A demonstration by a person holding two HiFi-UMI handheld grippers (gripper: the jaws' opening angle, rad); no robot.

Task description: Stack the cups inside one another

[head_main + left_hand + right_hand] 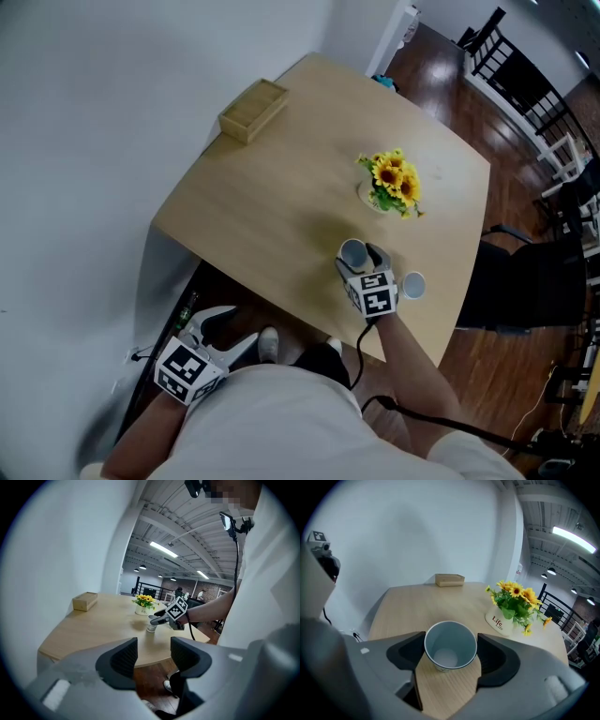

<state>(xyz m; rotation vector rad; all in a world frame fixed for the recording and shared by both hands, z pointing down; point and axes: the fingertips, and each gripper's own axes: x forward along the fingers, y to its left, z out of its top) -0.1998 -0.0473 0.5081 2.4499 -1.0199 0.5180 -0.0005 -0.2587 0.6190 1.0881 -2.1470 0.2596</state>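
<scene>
Right tongs clasping cup, wooden table, dark floor

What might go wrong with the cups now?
The right gripper pinches the cup by its sides; too hard a squeeze might crush it, too soft and it may slip. The second cup stands near the table edge, so a bump could knock it off. The flower pot sits close too.
</scene>
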